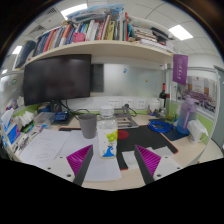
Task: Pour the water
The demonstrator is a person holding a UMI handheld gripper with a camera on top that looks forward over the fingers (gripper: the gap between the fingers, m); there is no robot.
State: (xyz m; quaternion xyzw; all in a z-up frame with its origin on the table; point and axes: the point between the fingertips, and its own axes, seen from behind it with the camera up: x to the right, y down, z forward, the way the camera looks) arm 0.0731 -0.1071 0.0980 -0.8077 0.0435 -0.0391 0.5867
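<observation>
Two vessels stand on the desk (pixel 40 150) beyond the gripper (pixel 112 160): a grey cup (pixel 88 125) and, just beside it, a clear cup (pixel 107 127). The fingers are spread apart, gripping nothing, above a white paper (pixel 103 168).

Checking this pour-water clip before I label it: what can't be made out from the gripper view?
- Grey cup, gripper view: its inside is too small and dim to show any water.
- Clear container beside it: too small to tell its type or fill.
- Desk clutter beyond the cups: too small to name.
- Books on the shelf: titles too small to read.
- Gripper: open, holding nothing.
</observation>
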